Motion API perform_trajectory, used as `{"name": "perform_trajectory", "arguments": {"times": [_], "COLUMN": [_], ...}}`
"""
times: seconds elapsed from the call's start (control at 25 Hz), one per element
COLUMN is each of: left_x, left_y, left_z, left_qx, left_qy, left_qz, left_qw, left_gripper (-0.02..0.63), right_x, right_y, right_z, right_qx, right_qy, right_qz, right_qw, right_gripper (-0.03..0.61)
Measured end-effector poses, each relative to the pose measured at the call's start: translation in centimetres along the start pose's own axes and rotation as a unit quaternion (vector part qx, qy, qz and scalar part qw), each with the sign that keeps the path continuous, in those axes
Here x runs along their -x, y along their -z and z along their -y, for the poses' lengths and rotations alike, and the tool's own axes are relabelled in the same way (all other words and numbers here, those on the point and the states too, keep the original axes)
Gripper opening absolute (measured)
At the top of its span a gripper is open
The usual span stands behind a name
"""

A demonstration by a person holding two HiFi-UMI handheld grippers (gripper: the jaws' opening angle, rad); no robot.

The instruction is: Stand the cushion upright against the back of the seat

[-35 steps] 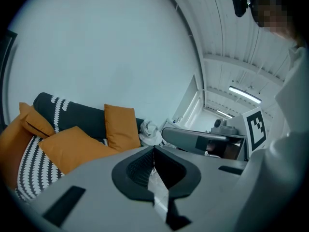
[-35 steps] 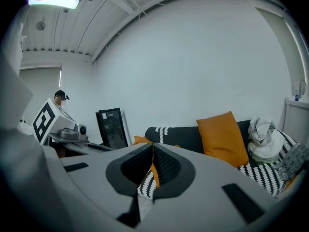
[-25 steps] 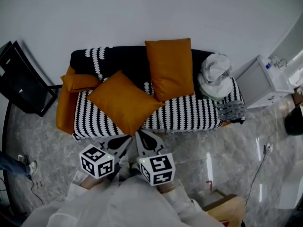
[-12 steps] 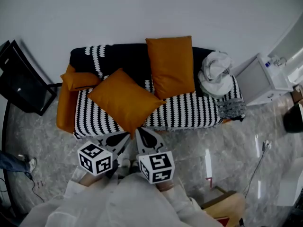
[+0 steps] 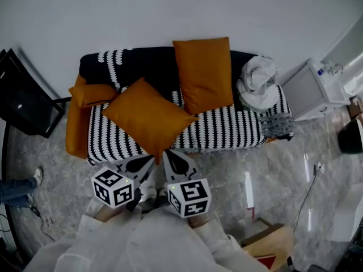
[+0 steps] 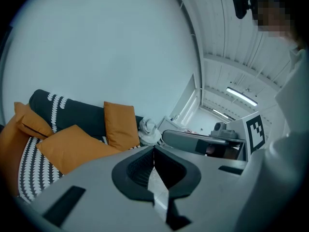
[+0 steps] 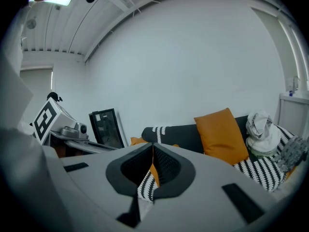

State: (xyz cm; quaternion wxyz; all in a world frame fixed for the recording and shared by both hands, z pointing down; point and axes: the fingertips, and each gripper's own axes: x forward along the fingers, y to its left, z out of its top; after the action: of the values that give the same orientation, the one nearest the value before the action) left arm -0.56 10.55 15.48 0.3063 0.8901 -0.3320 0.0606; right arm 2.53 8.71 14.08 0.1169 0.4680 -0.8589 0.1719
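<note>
Head view, read from left to right. Far to the left of the left gripper (image 5: 146,162) a dark framed panel (image 5: 22,103) leans at the wall, and ahead and to its left a small orange bolster (image 5: 93,94) rests on the arm end of the sofa (image 5: 227,132). The left gripper is held with its jaws pressed together on nothing. The cushion (image 5: 148,118) lies directly ahead of both grippers, flat on the striped seat with one corner turned toward them; no contact with either can be made out. The right gripper (image 5: 170,155), just beside the left one, is likewise closed and empty. Ahead and to its right a second orange cushion (image 5: 204,75) stands propped against the dark backrest (image 5: 147,67), followed by a white cloth bundle (image 5: 258,84) and, farther right, a white cabinet (image 5: 309,92). The task is judged not yet begun: the cushion has yet to be gripped, lifted and leaned upright against the backrest.
</note>
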Motion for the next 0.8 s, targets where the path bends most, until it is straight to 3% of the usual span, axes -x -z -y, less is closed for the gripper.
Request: {"name": "perform_trajectory", "arguments": {"times": [0.8], "left_x": [-2.7], "left_y": [2.3], "left_z": [-3.3], "left_qx": [0.009], "left_qy": [0.004], "left_qz": [-0.049], "left_qw": [0.9987], "left_gripper": [0.008], "right_x": [-2.9], "right_y": [3.2], "right_z": [2.2], "right_qx": [-0.024], "right_qy": [0.007], "right_qz": [-0.05], "right_qw": [0.998], "right_gripper": [0.014]}}
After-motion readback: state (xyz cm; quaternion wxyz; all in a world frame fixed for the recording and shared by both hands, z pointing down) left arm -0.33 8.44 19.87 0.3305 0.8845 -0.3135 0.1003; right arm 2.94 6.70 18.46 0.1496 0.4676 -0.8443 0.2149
